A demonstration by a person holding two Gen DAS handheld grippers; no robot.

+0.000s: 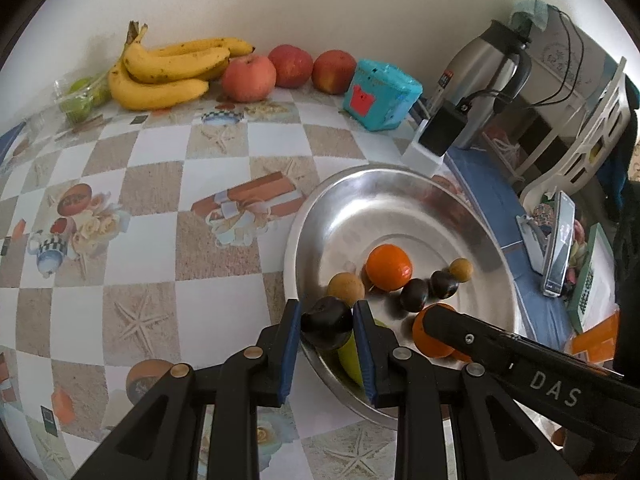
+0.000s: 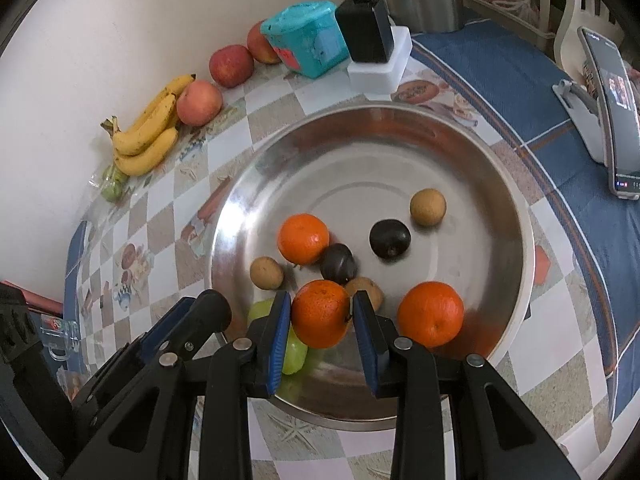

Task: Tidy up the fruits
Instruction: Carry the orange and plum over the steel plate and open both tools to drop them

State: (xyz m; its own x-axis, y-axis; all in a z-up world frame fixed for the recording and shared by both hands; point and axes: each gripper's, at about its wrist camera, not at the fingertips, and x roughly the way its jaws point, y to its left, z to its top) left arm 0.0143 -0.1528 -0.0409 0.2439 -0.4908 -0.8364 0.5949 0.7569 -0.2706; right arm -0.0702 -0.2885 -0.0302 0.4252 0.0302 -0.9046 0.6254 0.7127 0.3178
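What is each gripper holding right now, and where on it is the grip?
The left gripper pinches a dark plum across its sides, above the metal bowl's near rim. The right gripper clamps an orange across its middle, over the bowl.

Right gripper (image 2: 322,314) clamps an orange (image 2: 320,313) over the steel bowl (image 2: 400,132) (green grapes (image 2: 294,354) beneath), another orange (image 2: 431,314) just right.

The steel bowl's (image 2: 516,216) far half lies bare; fruit crowds its near side.
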